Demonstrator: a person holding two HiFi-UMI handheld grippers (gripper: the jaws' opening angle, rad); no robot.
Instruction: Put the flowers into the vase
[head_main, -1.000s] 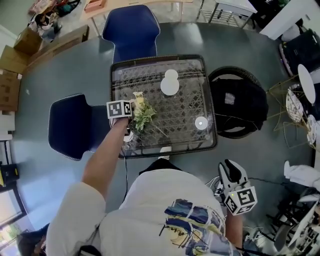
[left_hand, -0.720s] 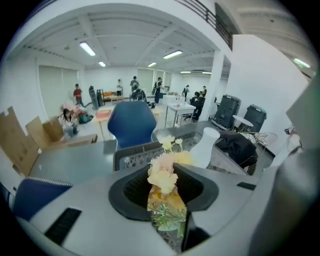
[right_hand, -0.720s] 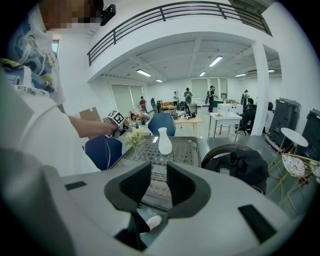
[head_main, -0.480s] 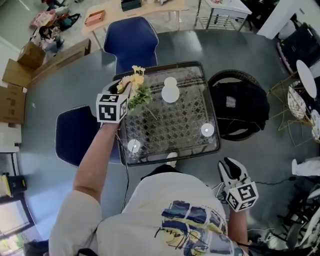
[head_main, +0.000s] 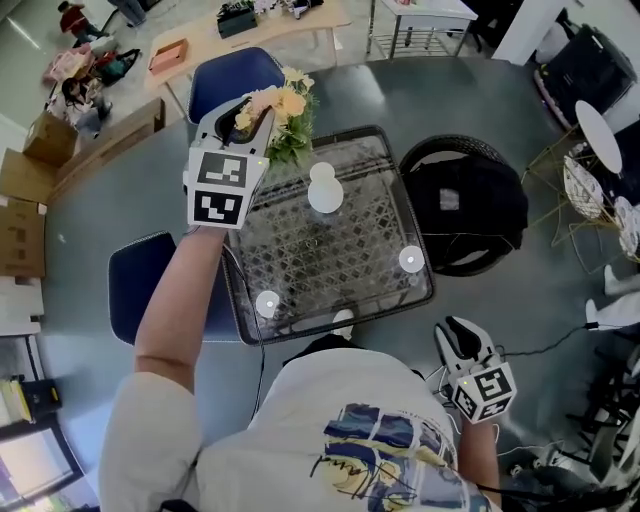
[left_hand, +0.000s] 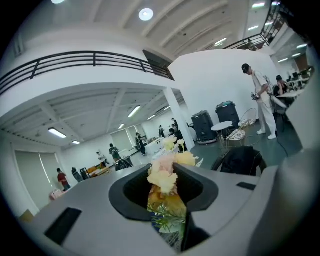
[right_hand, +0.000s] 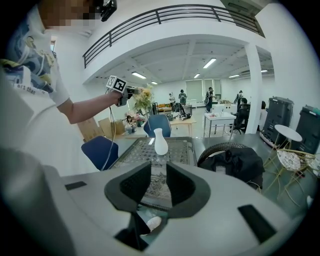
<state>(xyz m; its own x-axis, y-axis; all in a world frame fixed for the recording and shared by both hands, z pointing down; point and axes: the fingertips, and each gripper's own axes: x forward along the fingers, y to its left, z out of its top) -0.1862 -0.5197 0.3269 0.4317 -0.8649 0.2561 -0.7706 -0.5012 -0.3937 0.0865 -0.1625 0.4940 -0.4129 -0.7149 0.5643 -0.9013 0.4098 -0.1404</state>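
Above the far left corner of the table (head_main: 345, 262), I hold my left gripper (head_main: 256, 106) raised, its jaws clamped on the stems of the flowers (head_main: 287, 103). The cream and pale pink blooms with green leaves stick out past the jaw tips, over the table's far edge. The white vase (head_main: 324, 189) stands upright on the far half of the table, just to the right of the bunch and apart from it. Two small white discs (head_main: 411, 259) lie on the table's near half, one towards each near corner.

Short of the table's near right corner, beside my body, I keep my right gripper (head_main: 459, 340) low; its jaws stand apart with nothing between them, pointing towards the table and the vase.

The only markings I can make out are the black-and-white square patterns on the cube (head_main: 220, 186) of each gripper. A blue chair (head_main: 226, 80) stands beyond the table, and a dark jacket (head_main: 466, 206) lies on a round seat to the table's right.
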